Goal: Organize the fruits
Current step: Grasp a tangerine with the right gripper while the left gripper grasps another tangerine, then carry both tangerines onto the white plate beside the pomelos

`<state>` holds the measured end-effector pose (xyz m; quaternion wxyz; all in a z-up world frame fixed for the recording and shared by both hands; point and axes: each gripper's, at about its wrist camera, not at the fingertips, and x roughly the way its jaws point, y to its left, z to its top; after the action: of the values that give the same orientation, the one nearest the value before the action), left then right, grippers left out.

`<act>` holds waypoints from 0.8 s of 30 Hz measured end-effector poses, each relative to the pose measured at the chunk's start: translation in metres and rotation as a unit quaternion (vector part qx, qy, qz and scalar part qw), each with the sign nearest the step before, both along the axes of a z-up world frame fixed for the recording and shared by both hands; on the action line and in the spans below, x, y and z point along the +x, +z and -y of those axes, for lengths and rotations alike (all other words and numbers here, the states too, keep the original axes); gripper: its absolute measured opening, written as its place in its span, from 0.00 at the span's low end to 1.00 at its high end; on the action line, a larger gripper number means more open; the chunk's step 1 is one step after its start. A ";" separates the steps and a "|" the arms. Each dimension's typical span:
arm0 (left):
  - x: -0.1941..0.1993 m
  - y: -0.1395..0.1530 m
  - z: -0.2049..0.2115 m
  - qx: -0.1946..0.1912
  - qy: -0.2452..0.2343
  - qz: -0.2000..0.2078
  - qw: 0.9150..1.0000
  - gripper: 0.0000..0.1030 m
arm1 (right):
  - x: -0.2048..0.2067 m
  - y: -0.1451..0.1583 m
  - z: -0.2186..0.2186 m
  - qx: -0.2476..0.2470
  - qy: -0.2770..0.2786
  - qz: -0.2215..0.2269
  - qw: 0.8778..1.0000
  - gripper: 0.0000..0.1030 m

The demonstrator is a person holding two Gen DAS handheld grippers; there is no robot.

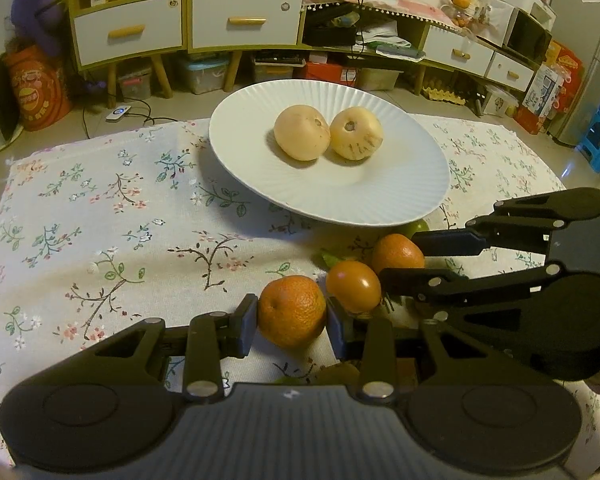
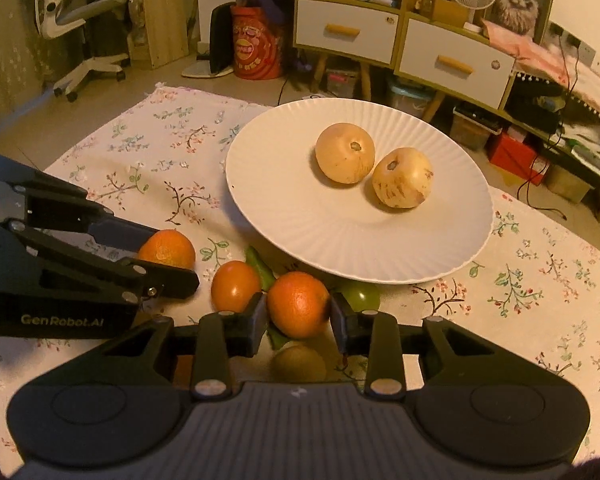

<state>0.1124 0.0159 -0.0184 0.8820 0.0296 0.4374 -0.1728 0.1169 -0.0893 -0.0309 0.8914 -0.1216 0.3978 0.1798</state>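
Fruits are gathered in a loose cluster on the floral tablecloth (image 1: 100,208), just in front of the near rim of the white plate (image 1: 400,200), which stands toward the far edge of the cloth and carries two pale yellow fruits (image 1: 300,132) side by side, touching. Each gripper is closed on its own orange. The left gripper (image 1: 292,320) is seen in its wrist view with both blue pads pressed against the sides of one orange (image 1: 292,310); the right gripper (image 2: 300,312) is likewise clamped on a second orange (image 2: 298,304). Between the two held fruits a smooth orange-red fruit (image 2: 235,286) lies untouched, with a green fruit (image 2: 360,294) tucked at the plate's rim and a brownish kiwi-like fruit (image 2: 300,362) under the right gripper. The relation on which the coming move is judged to turn is simple: from both grippers the plate lies straight ahead and slightly above, with free space on its near half. The oranges are round, so no long axis needs to be matched. The right gripper is judged the nearer to the rim. Whether either orange is already lifted off the cloth cannot be told.
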 end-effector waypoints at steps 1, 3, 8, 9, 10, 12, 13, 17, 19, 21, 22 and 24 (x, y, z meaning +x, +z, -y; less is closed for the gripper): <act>0.000 0.000 0.000 0.000 0.000 0.001 1.000 0.24 | 0.000 0.000 0.001 0.002 0.000 -0.001 1.000 0.29; 0.000 0.000 -0.001 0.000 0.000 0.002 1.000 0.24 | -0.002 0.002 0.001 0.003 0.001 -0.001 1.000 0.29; -0.002 0.002 0.000 0.000 -0.001 0.004 1.000 0.24 | -0.004 0.006 0.006 0.016 0.002 -0.007 1.000 0.29; -0.002 0.003 0.000 0.000 -0.002 0.005 1.000 0.24 | -0.005 0.007 0.007 0.019 0.002 -0.008 1.000 0.29; -0.003 0.004 0.000 0.001 -0.003 0.006 1.000 0.24 | -0.006 0.008 0.010 0.024 0.000 -0.009 1.000 0.29; -0.004 0.006 0.000 0.001 -0.004 0.009 1.000 0.24 | -0.008 0.011 0.016 0.034 -0.004 -0.009 0.999 0.29; -0.005 0.007 0.000 0.000 -0.005 0.010 1.000 0.24 | -0.009 0.013 0.018 0.039 -0.007 -0.008 0.999 0.29; -0.007 0.011 0.000 -0.001 -0.007 0.016 1.000 0.24 | -0.010 0.018 0.027 0.053 -0.019 -0.007 0.998 0.29; -0.009 0.014 0.001 0.000 -0.008 0.021 1.000 0.24 | -0.011 0.020 0.030 0.059 -0.022 -0.006 0.998 0.29; -0.009 0.017 0.001 0.000 -0.009 0.026 1.000 0.24 | -0.012 0.023 0.034 0.065 -0.025 -0.004 0.998 0.29; -0.009 0.018 0.000 -0.001 -0.008 0.028 1.000 0.24 | -0.012 0.024 0.037 0.069 -0.027 -0.003 0.997 0.29; -0.009 0.019 -0.001 -0.003 -0.008 0.031 0.999 0.24 | -0.013 0.027 0.041 0.075 -0.031 -0.001 0.997 0.29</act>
<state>0.1035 0.0165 0.0008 0.8938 0.0355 0.4092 -0.1801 0.1039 -0.1302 -0.0042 0.9027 -0.0414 0.3880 0.1812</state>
